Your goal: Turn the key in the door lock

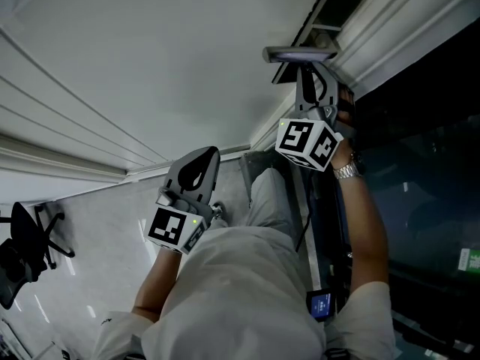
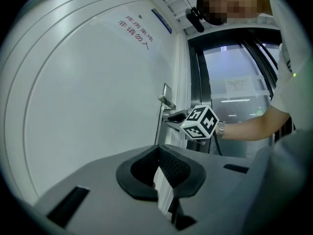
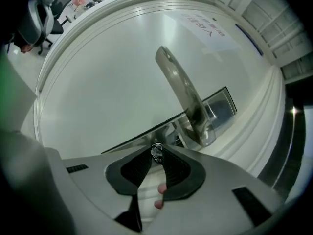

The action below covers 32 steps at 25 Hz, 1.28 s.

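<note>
Metal key (image 3: 156, 153) in lock plate (image 3: 217, 110) — right claw (image 3: 157, 150) pinching (left claw (image 2: 157, 150) pressed together).

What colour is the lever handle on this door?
Silver, a brushed metal look. The door handle shows best in the right gripper view.

Left tongs (image 2: 157, 151) closed, level, right tongs (image 3: 156, 153) pinched tight — right arm (image 1: 367, 220) outstretched

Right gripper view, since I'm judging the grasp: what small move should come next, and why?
Probably roll the right tool about its own axis to turn the small silver metal key: its jaws look closed on the key's head, which sits at the metal lock plate by the silver lever handle.
</note>
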{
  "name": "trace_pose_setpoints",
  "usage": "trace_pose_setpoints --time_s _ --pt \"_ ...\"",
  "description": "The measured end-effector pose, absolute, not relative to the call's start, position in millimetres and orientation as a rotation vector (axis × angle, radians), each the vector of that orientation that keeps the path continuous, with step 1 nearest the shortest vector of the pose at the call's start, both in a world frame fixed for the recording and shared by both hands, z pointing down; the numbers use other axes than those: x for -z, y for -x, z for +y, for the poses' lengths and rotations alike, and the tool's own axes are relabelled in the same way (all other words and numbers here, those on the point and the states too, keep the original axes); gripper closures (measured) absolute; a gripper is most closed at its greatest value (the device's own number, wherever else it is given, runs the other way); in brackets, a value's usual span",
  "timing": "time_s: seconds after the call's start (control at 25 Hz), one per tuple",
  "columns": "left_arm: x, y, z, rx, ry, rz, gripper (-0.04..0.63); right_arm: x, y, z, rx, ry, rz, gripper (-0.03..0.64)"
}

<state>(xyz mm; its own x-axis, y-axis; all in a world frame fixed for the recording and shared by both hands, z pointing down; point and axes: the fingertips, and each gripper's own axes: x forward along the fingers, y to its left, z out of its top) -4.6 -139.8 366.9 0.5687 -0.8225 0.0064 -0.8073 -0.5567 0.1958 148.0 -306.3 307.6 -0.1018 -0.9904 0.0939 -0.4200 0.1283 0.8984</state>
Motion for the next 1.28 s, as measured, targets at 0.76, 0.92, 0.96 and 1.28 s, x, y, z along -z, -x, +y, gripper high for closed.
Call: trace_pose_setpoints --time_s 0.76,0.92,0.96,1.28 --pt "-370 -3 -135 0.098 -2.627 -1.347 0.592 -296 -150 -307 0.479 -1.591 -2.034 0.563" --pt "-368 -3 -135 0.121 -2.633 -1.35 0.592 -295 -150 -307 0.44 -1.607 -2.061 0.561" --pt "-368 -4 -136 0.126 -2.636 -1.351 0.592 -295 -150 -307 0.432 -1.61 -2.067 0.561" --pt "-368 -5 -138 0.127 -2.633 -1.354 0.592 -294 -161 -311 0.048 -1.714 -2.294 0.607"
